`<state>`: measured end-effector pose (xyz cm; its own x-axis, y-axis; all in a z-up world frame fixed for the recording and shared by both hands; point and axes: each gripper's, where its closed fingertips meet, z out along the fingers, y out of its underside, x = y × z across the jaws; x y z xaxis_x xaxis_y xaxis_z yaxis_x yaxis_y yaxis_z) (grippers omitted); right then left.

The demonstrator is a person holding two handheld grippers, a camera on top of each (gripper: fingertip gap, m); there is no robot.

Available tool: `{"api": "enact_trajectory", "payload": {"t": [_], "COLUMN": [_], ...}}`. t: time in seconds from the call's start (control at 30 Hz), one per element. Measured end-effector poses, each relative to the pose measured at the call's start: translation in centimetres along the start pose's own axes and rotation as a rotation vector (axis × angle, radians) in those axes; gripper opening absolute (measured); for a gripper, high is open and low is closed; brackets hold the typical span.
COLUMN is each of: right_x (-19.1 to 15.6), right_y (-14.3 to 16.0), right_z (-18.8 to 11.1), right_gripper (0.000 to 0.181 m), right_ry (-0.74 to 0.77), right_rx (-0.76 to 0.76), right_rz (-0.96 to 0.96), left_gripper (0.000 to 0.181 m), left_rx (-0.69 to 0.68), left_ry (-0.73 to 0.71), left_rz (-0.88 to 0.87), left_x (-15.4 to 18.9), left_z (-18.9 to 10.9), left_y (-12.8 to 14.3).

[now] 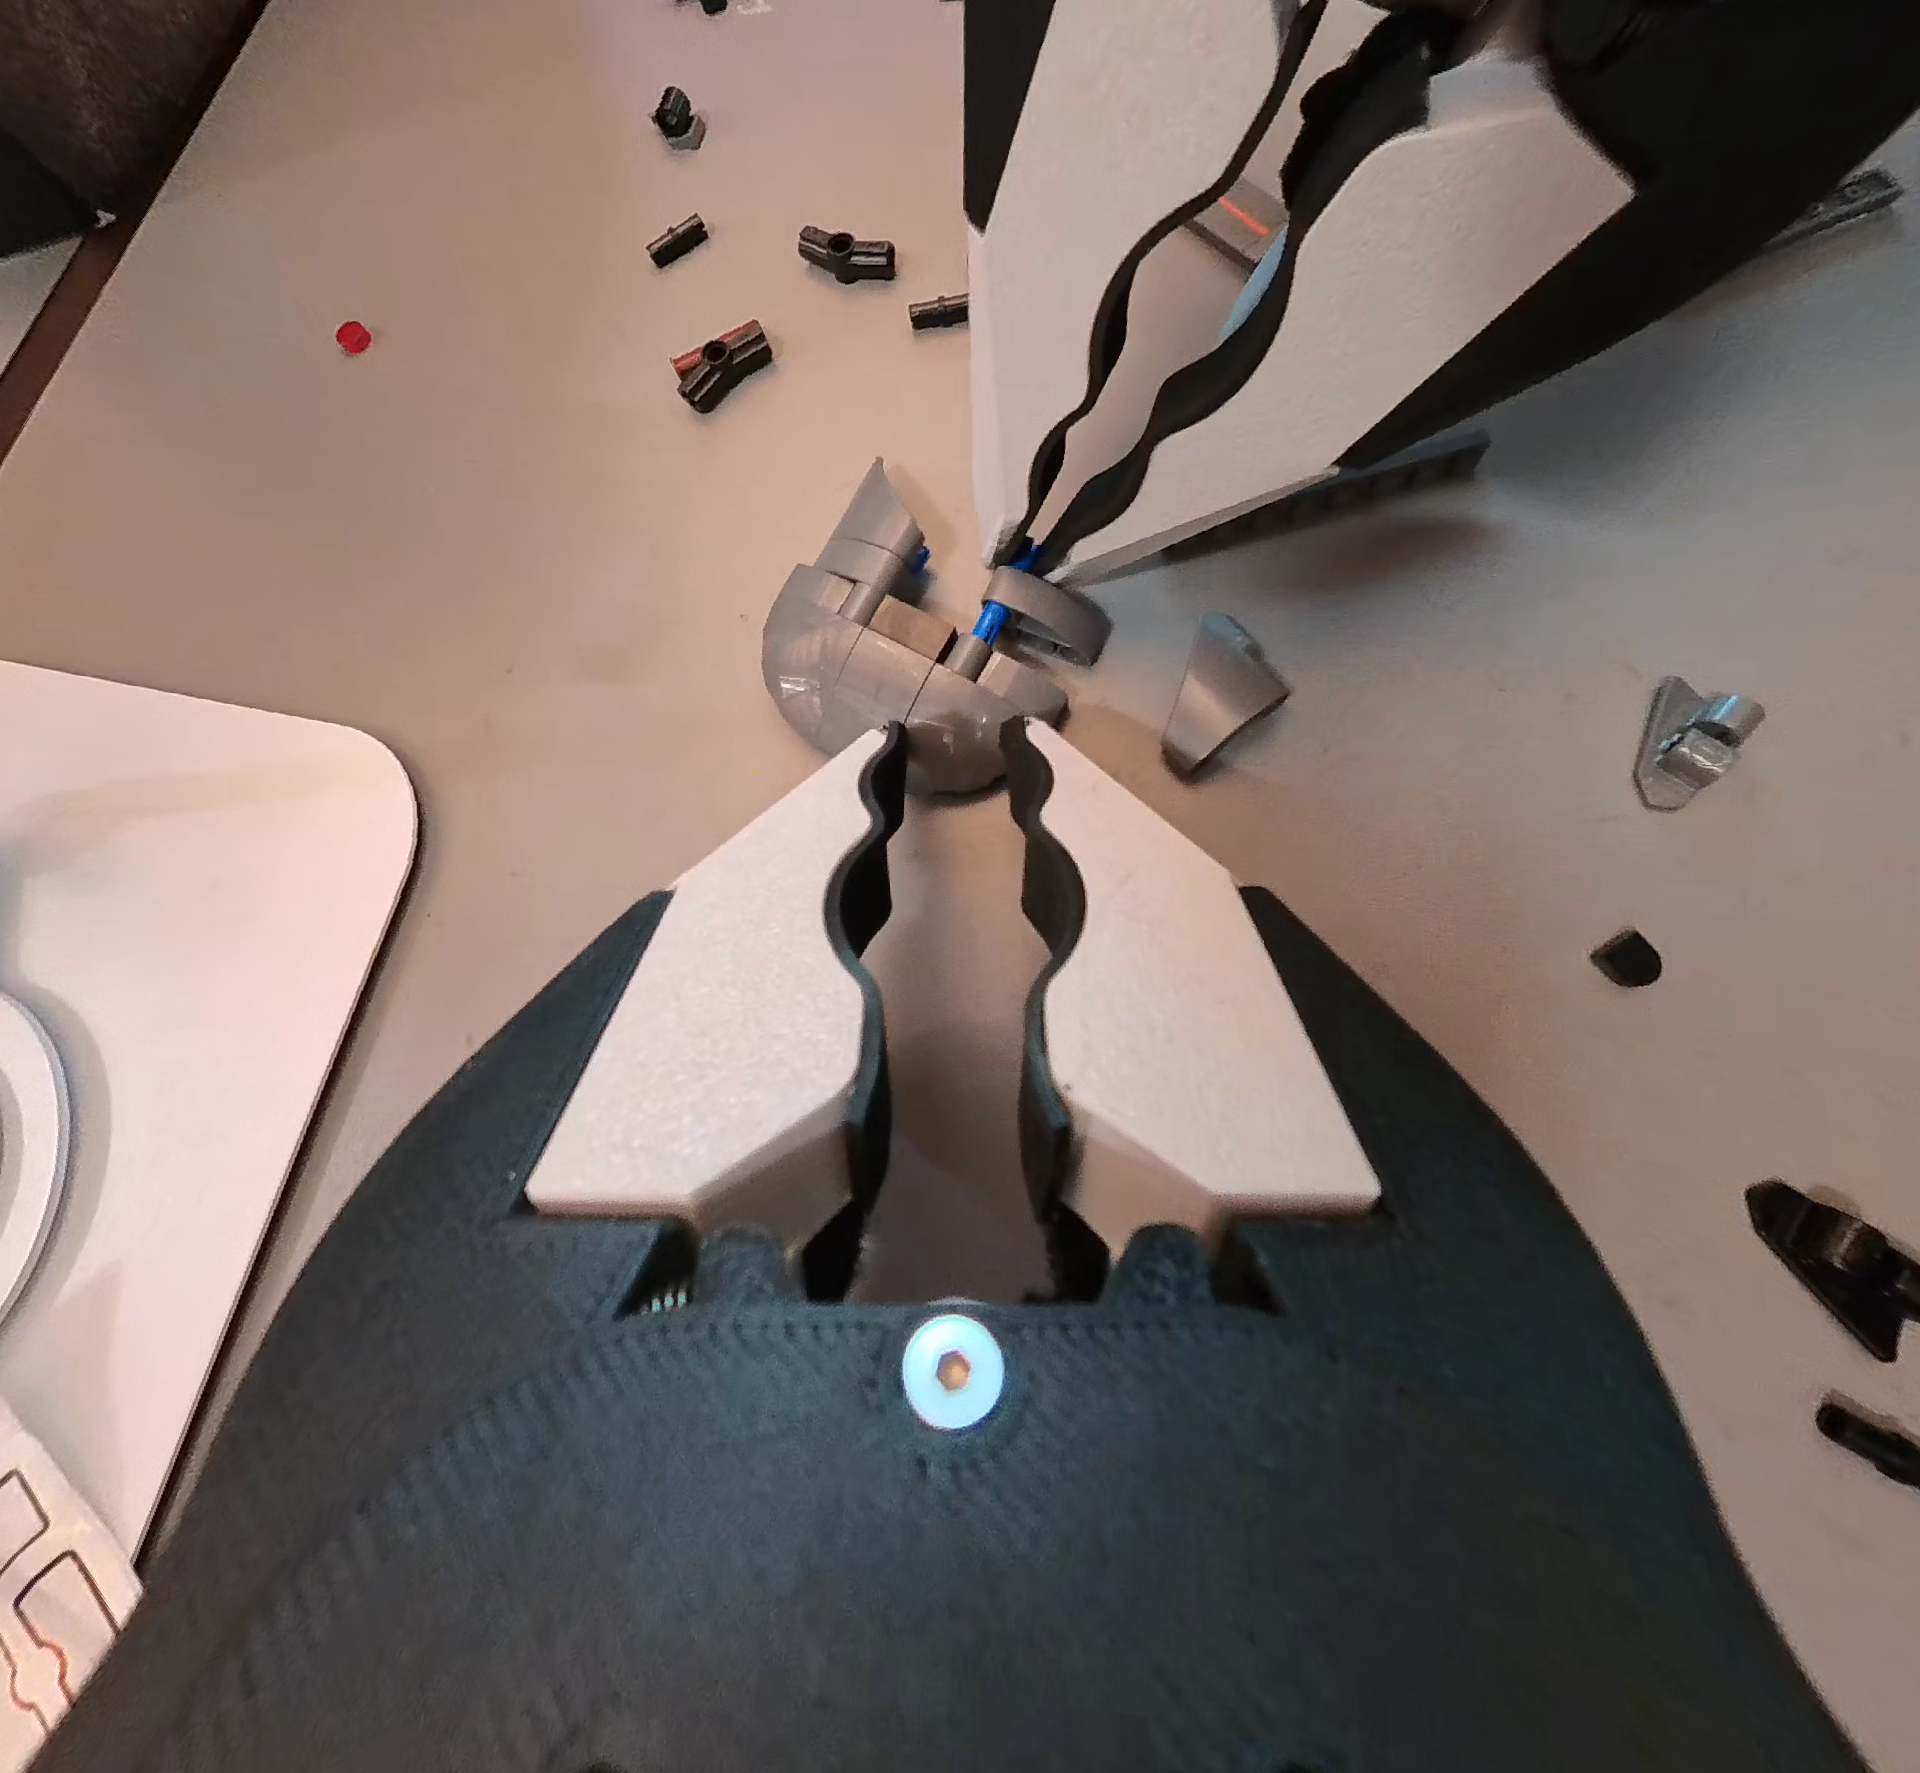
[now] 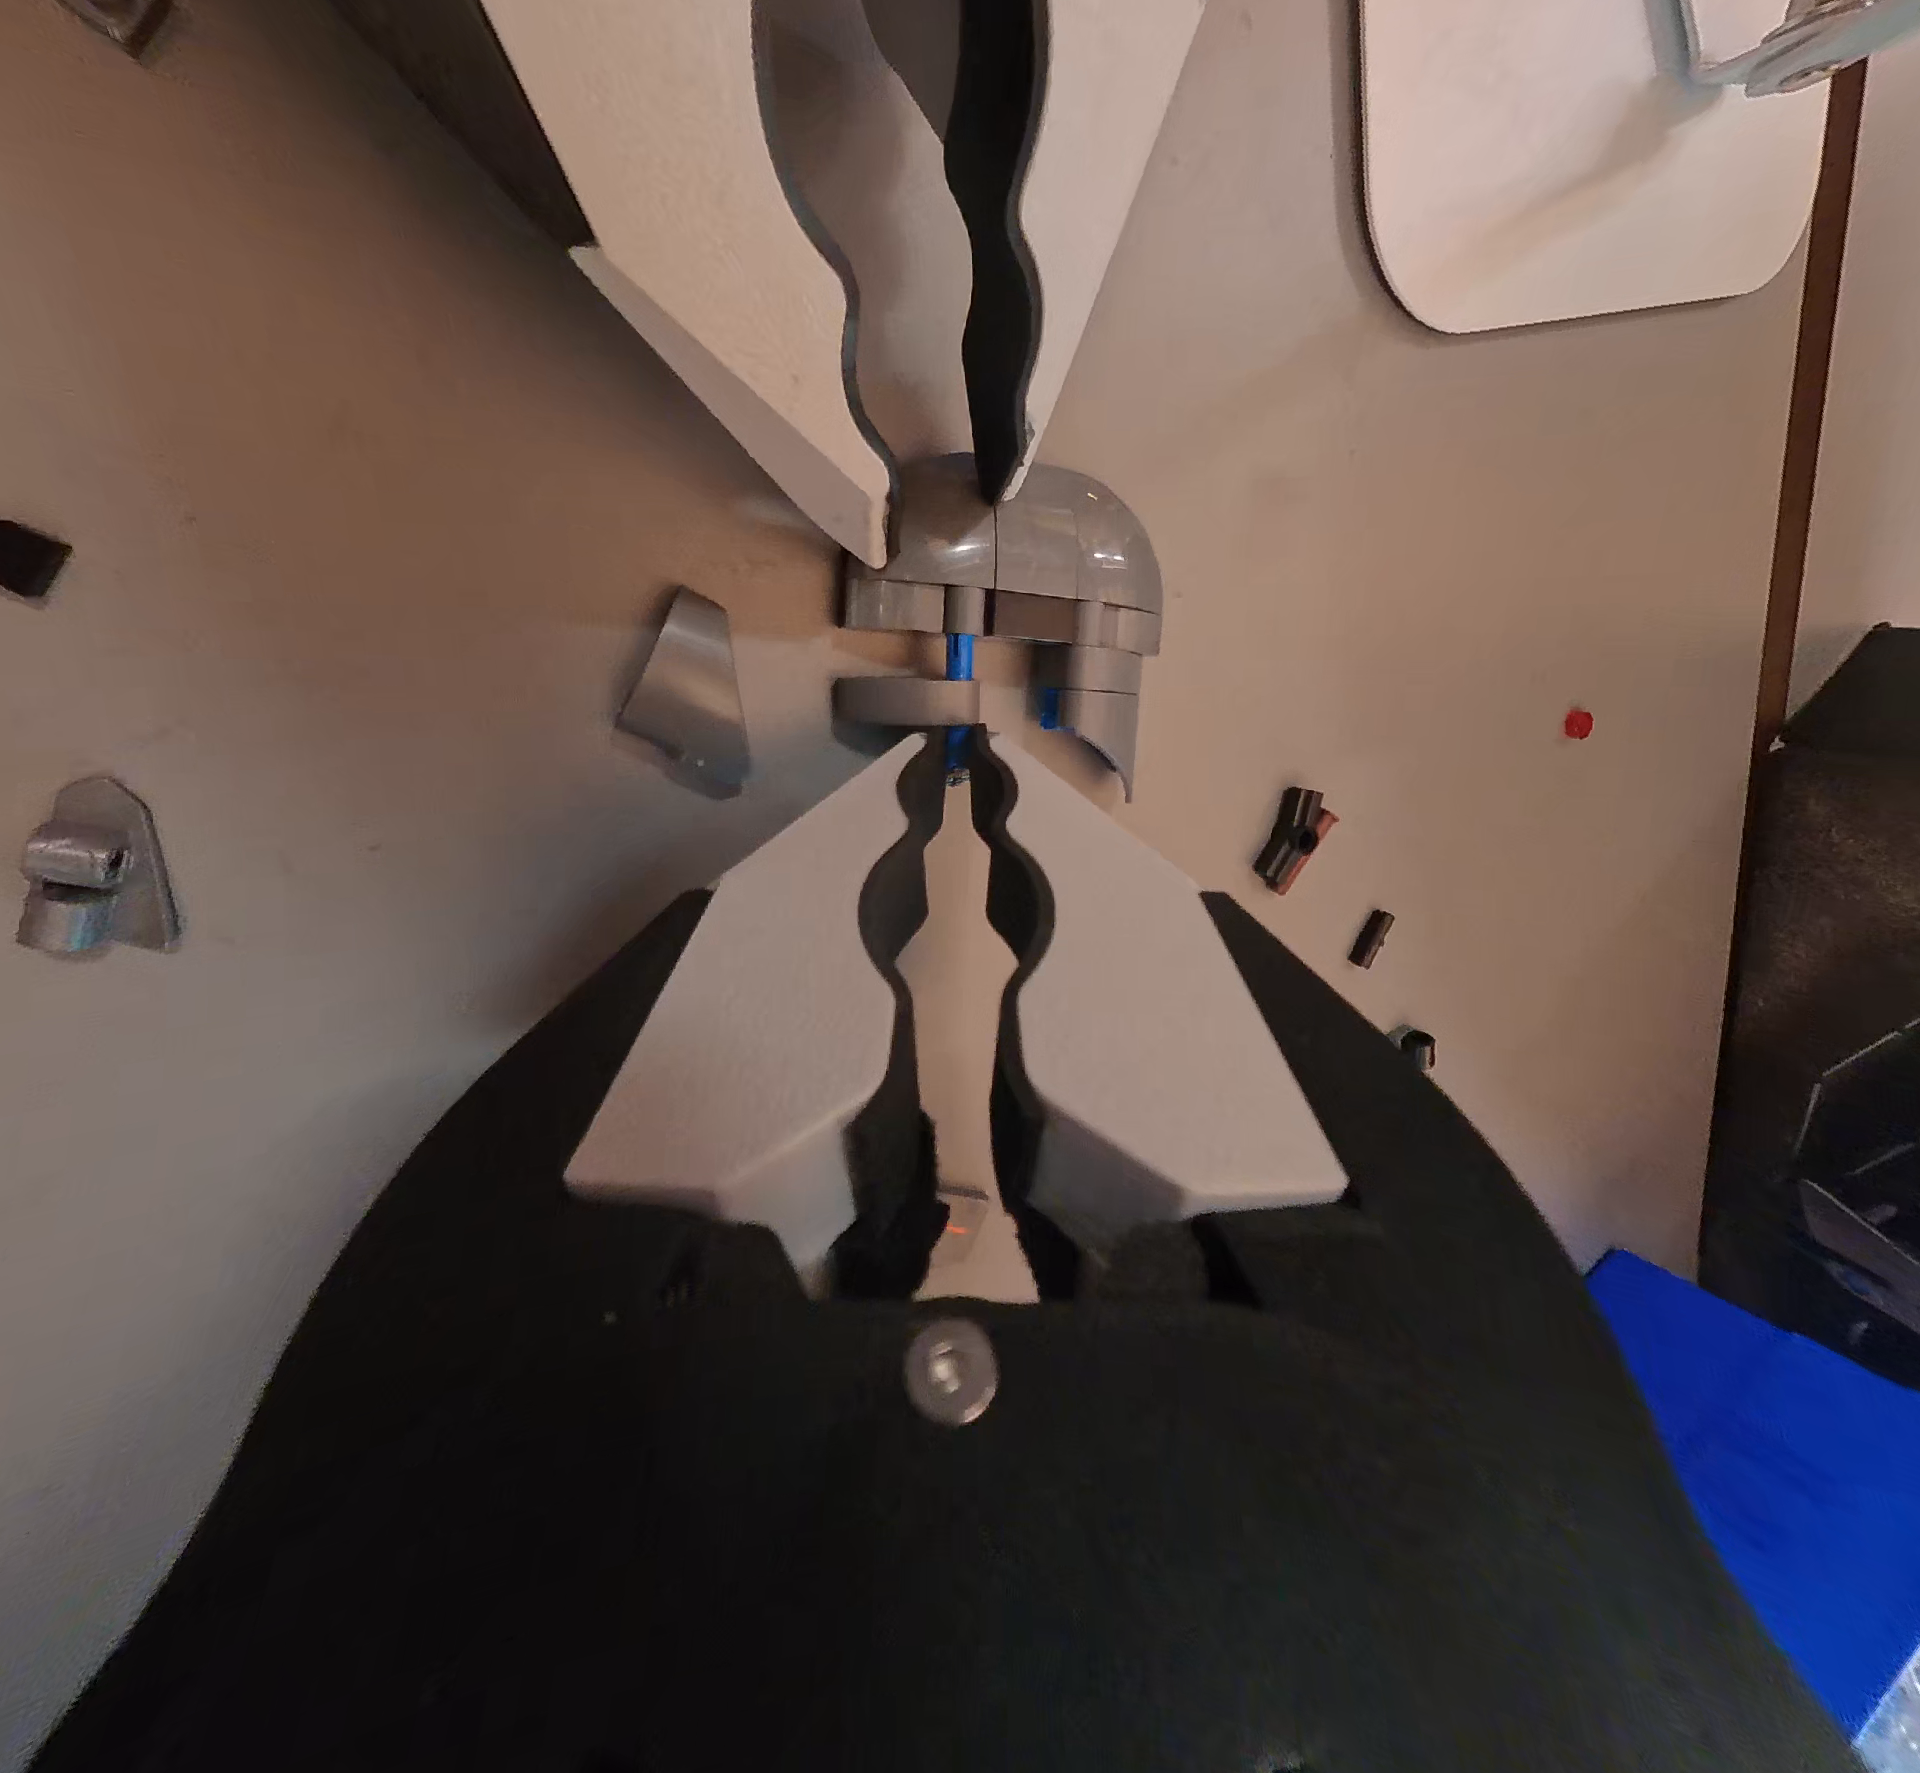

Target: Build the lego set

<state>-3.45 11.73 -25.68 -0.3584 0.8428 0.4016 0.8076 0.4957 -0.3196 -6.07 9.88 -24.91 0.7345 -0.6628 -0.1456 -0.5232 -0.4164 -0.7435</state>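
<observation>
A grey rounded lego assembly (image 1: 831, 663) rests on the beige table (image 1: 416, 528). It also shows in the right wrist view (image 2: 1049, 549). My left gripper (image 1: 951, 747) is shut on its domed end. A blue axle (image 1: 985, 627) sticks out of the assembly and carries a grey round piece (image 1: 1049, 617). My right gripper (image 2: 961, 757) is shut on the free end of the blue axle (image 2: 960, 658), just behind the grey round piece (image 2: 904, 697). The two grippers face each other; the right one (image 1: 1023, 560) comes in from the top in the left wrist view.
A curved silver panel (image 1: 1216, 695) and a silver bracket piece (image 1: 1688, 736) lie right of the assembly. Several black connectors (image 1: 847, 253) and a red stud (image 1: 353, 336) lie farther back. A white tray (image 1: 208, 892) sits at the left, and a long grey beam (image 1: 1351, 497) under the right gripper. Only a small space, under 4 cm, lies between the two pairs of fingers. Left tips and right tips are each some 20 cm from the red stud (image 1: 353, 336). It is also in sight in the right wrist view (image 2: 1579, 720).
</observation>
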Motion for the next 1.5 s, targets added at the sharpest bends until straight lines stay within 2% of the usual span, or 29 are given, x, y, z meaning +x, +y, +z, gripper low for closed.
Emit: {"api": "enact_trajectory", "payload": {"t": [1.0, 1.07, 1.1, 1.13, 1.2, 1.23, 1.5], "right_x": [0.4, 0.3, 0.0, -0.3, 0.0, 0.2, 0.3], "right_y": [-0.2, -0.5, -1.1, -1.5, -1.1, -1.0, -1.2], "right_z": [0.3, 0.3, 0.3, 0.4, 0.4, 0.4, 0.0], "right_gripper": [0.001, 0.001, 0.002, 0.001, 0.002, 0.002, 0.002], "right_ry": [0.028, 0.020, 0.002, -0.007, 0.013, 0.003, -0.009], "right_rx": [-0.006, 0.010, 0.039, 0.056, 0.039, 0.040, 0.088], "right_rz": [0.003, 0.009, 0.017, 0.019, 0.021, 0.049, 0.065], "left_gripper": [0.017, 0.013, 0.000, 0.000, 0.000, 0.005, 0.020], "left_rx": [0.002, 0.008, 0.027, 0.017, -0.016, -0.058, 0.075], "left_ry": [-0.016, -0.017, 0.002, 0.038, -0.016, -0.040, 0.029], "left_rz": [-0.005, -0.007, -0.003, 0.010, 0.050, 0.053, -0.029], "left_x": [-0.3, -0.3, 0.0, 0.9, 0.6, -0.1, -0.7], "left_z": [0.1, 0.1, 0.0, 0.3, 0.7, 0.8, -1.6], "left_y": [-0.1, -0.2, -0.5, -0.5, -0.2, 0.6, -0.8]}}
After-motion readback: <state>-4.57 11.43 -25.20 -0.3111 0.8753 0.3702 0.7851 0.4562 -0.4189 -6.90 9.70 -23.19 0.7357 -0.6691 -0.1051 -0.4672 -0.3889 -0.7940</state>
